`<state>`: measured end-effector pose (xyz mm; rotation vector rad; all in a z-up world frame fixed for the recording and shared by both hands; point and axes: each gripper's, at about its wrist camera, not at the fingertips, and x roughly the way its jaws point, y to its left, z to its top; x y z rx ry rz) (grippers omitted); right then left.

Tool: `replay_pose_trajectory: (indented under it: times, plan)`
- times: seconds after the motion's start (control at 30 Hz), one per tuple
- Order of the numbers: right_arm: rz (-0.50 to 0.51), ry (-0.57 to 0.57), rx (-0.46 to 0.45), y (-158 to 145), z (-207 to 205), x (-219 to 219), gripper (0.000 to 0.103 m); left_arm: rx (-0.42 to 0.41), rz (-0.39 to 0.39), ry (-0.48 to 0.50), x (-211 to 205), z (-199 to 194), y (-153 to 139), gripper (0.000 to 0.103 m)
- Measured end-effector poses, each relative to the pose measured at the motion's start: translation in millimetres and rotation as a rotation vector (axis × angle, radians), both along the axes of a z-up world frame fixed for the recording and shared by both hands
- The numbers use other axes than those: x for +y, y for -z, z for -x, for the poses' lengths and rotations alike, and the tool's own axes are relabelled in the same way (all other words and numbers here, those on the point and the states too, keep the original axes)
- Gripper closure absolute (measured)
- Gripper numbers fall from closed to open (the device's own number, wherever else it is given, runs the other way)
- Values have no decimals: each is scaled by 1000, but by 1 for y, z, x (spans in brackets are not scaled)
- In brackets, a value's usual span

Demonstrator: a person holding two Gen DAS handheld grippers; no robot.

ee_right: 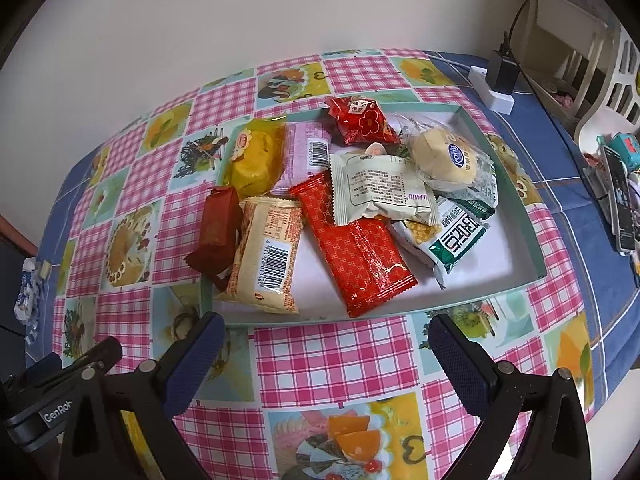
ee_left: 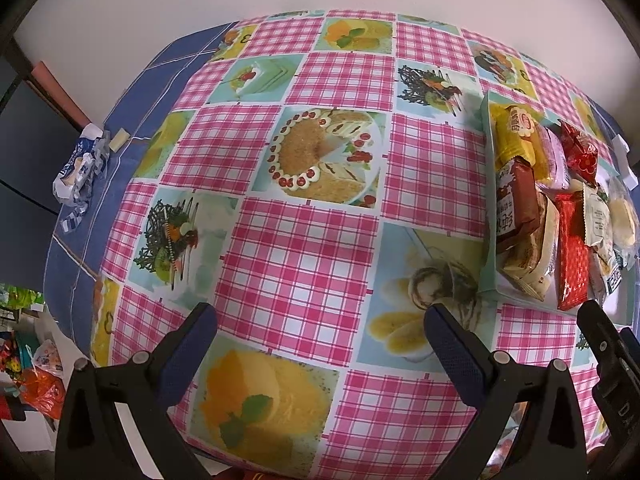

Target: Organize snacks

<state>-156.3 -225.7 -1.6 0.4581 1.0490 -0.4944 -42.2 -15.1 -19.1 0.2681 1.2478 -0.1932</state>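
A shallow pale-green tray holds several wrapped snacks: a yellow cake pack, a long red wafer pack, a cream barcode pack, a white pack, a round bun in clear wrap and a green-white pack. A brown pack hangs over the tray's left rim. My right gripper stands open just in front of the tray, holding nothing. In the left wrist view the tray lies at the right, and my left gripper is open over bare tablecloth.
The table wears a pink-check cloth with dessert pictures over blue fabric. A crumpled blue-white wrapper lies at the far left edge. A white power strip with a black charger and a phone sit right of the tray.
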Motion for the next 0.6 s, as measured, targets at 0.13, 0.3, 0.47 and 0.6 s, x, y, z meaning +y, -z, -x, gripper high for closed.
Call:
replay_pose_trajectory:
  times: [0.13,0.3,0.47,0.6]
  plan:
    - [0,2,0,0,0,1,0,0,5,1,0,0,-1,0]
    - [1,-1,1,0,-1,1,0,3,5,4,-1,0,0,0]
    - [2,-4,3,0,-1,1,0,6,2,1,-1,-1,1,0]
    - [1,-7,5,1,-1,1,0,8,4,-1,0,-1,2,0]
